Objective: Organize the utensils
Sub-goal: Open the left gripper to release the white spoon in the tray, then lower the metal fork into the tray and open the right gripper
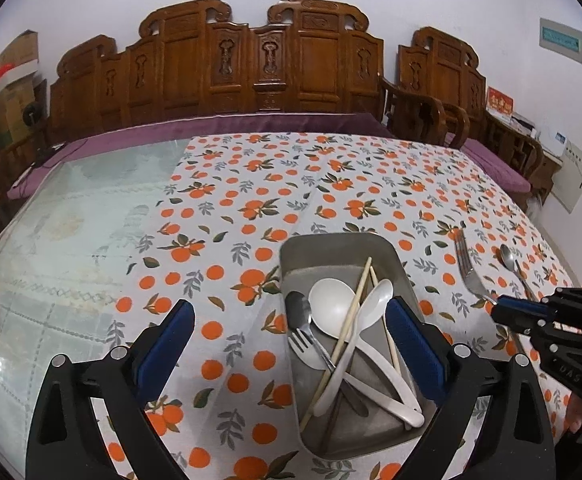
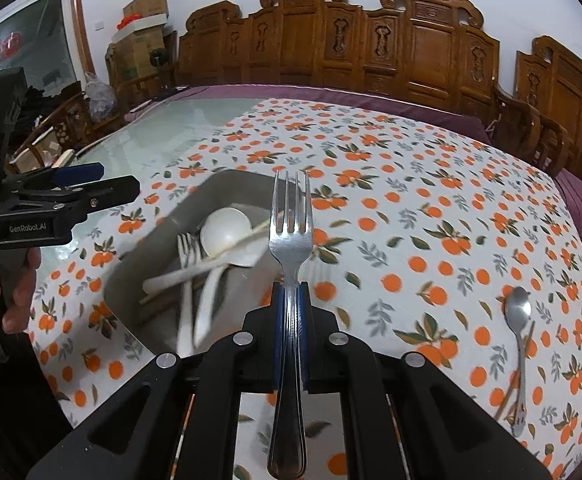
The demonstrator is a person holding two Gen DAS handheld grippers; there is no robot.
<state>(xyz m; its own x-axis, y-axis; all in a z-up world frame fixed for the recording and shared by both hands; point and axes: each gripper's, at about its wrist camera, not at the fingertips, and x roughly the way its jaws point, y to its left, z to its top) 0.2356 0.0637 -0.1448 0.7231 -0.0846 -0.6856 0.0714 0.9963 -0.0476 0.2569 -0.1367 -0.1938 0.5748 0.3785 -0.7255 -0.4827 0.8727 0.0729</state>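
Over tray (image 2: 151,240) edge | right gripper (image 2: 291,300) clamped on metal fork (image 2: 293,240) — tines forward | left gripper (image 1: 287,320) wide apart above tray — spoons, chopsticks inside | metal spoon (image 2: 518,312) on tablecloth (image 2: 411,200)

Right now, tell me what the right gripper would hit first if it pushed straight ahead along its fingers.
Probably the orange-print tablecloth past the grey tray's right edge; the held fork's tines would arrive first. Depth is unclear.
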